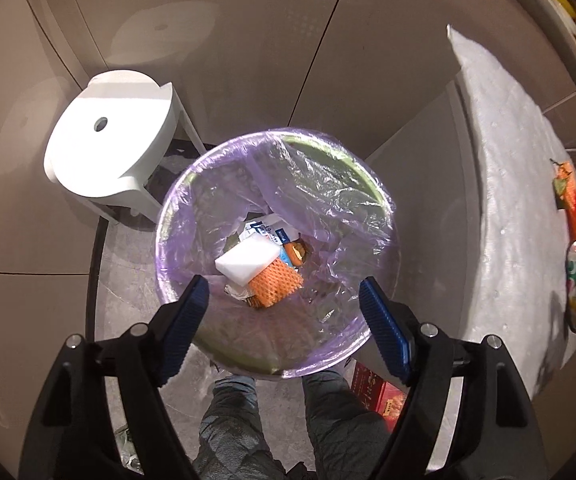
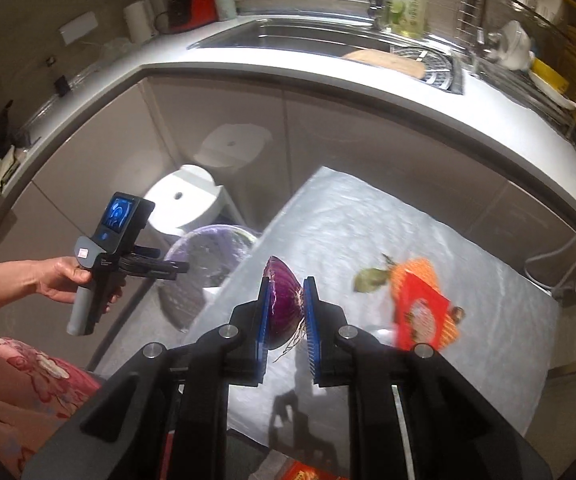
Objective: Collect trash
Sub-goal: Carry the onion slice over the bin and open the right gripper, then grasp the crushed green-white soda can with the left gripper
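Red onion half (image 2: 283, 304) between right hand-held gripper (image 2: 286, 316) pads

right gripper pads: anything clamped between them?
Yes. In the right wrist view, a halved purple onion sits between the right gripper blue pads, held above the white-covered table.

I am seeing the white-covered table (image 2: 368, 240) carrying a dry leaf (image 2: 370, 280), an orange net (image 2: 418, 270) and a red packet (image 2: 420, 310) toward its right edge, the packet lying over the net.
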`<state>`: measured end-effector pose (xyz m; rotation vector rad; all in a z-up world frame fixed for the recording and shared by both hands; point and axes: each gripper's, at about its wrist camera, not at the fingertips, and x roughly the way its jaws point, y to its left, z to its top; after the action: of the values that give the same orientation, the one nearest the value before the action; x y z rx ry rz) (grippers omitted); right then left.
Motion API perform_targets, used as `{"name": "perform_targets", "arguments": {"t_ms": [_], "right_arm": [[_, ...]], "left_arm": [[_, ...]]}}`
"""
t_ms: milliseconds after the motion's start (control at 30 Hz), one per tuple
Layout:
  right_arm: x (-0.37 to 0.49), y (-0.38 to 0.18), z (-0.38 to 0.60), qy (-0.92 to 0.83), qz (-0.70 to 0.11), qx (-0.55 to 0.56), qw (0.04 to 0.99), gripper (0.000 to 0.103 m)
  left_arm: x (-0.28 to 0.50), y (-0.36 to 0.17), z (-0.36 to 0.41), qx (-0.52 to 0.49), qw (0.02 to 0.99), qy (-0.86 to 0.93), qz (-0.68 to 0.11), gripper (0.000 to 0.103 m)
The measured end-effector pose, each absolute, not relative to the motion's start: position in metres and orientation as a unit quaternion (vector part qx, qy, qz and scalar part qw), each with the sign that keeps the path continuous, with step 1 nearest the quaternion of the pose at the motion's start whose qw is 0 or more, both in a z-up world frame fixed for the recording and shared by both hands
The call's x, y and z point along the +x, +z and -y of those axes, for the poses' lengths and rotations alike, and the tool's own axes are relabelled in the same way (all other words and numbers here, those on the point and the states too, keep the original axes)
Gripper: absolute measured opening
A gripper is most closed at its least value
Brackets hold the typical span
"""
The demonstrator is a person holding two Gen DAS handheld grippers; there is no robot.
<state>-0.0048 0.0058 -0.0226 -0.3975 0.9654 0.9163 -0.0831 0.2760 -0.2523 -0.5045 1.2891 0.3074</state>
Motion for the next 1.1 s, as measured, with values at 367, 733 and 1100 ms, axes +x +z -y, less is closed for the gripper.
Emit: {"name": "perform_targets", "arguments": {"t_ms": [367,733,1100], "right_arm": [[-0.040,-0.158,-0.169,0.500,-0.496,-0.189,0.684,0.016],[-0.044,-0.152,-0.155,0.466,-0.517,-0.104,0.710,0.090],[-0.026,-0.055,0.064,0.267,-0.473,-0.040,0.839,0.101]], "left_arm": [[-0.147,-0.160,-0.316,-0.175,0.801,0.172,-0.546,0.084],[-0.148,-0.136,-0.306,-0.151,0.817,0.150,-0.535,0.085],[-0.060,-0.102,-0.180,-0.120,0.847,-0.001,-0.517,0.087]]}}
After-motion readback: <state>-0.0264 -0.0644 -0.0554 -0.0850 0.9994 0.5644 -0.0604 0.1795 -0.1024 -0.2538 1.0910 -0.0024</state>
